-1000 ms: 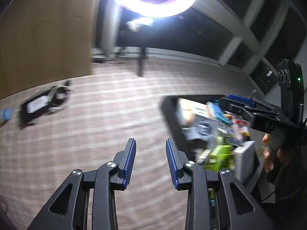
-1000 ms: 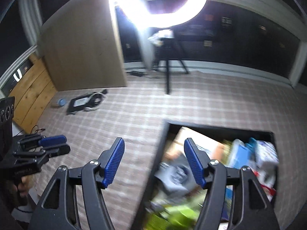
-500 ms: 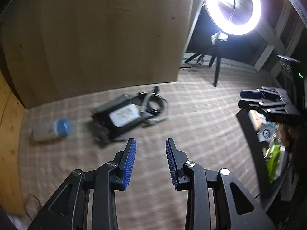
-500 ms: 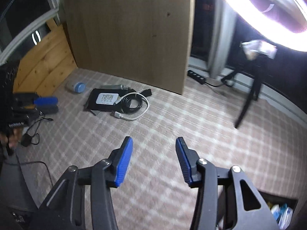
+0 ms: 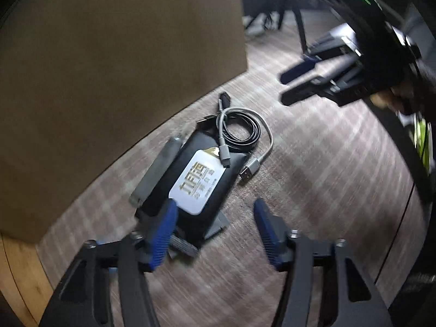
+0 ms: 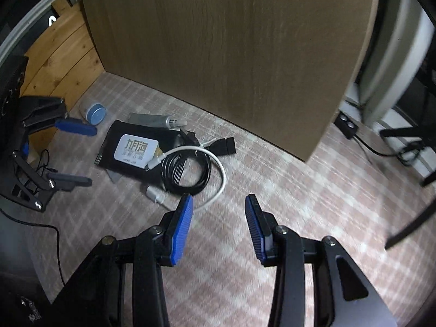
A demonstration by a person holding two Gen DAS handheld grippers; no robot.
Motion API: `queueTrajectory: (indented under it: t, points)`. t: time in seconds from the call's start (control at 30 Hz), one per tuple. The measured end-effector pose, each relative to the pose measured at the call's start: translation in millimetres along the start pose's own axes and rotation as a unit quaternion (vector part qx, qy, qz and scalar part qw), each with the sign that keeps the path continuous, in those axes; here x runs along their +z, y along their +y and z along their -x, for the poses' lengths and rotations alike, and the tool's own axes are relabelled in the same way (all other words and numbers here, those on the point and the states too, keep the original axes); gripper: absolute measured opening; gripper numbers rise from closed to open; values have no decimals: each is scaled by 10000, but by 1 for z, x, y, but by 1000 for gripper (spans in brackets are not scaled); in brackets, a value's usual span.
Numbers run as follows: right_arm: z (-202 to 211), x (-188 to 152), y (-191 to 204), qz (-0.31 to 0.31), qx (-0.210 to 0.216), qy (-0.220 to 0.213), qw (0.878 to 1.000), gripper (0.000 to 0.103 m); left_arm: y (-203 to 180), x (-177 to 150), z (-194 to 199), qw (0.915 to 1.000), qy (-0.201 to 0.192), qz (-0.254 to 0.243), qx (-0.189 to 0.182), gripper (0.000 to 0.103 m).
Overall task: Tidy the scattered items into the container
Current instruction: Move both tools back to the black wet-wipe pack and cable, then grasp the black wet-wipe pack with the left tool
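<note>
The black pouch [image 5: 196, 179] with the white label lies flat on the checked tabletop [image 6: 313, 196], just in front of the tall wooden board [image 6: 218, 54]. A black cable coil [image 6: 186, 173] and a white cable [image 6: 218, 169] rest at one end of it, a grey tube [image 6: 152, 120] lies along its far side, and a small bottle with a blue cap [image 6: 94, 113] sits near it.

I think I am reaching for these loose things to carry them to the container. My left gripper [image 5: 215, 234] hangs over the pouch's near end, its fingers opening with nothing between them. My right gripper [image 6: 218, 226] is just beside the white cable, fingers closing, empty too.

Next I should go lower and pinch one thing.

A second ago both grippers were over the full container; now it is hardly in view and the pouch is close.
</note>
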State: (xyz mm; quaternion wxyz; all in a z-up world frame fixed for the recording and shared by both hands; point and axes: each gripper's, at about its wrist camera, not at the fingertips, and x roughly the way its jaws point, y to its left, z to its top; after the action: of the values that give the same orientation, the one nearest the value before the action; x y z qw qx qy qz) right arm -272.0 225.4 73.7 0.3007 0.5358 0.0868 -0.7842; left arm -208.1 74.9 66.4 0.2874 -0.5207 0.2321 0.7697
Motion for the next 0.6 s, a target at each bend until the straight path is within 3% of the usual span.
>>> queueTrajectory:
  t: [0.17,0.3,0.6]
  points:
    - [-18,10,-6,119,59,115,9998,39,-3,16,-25,9975,310,-614,133,67]
    - [-31,15,-10,177,86,248,9995,39,-2,20,-44,9950,508,-836,182,67]
    - [-50,25,-5,393,89,362,9985,39,-7,20,-64,9912,530,-1198,171,68]
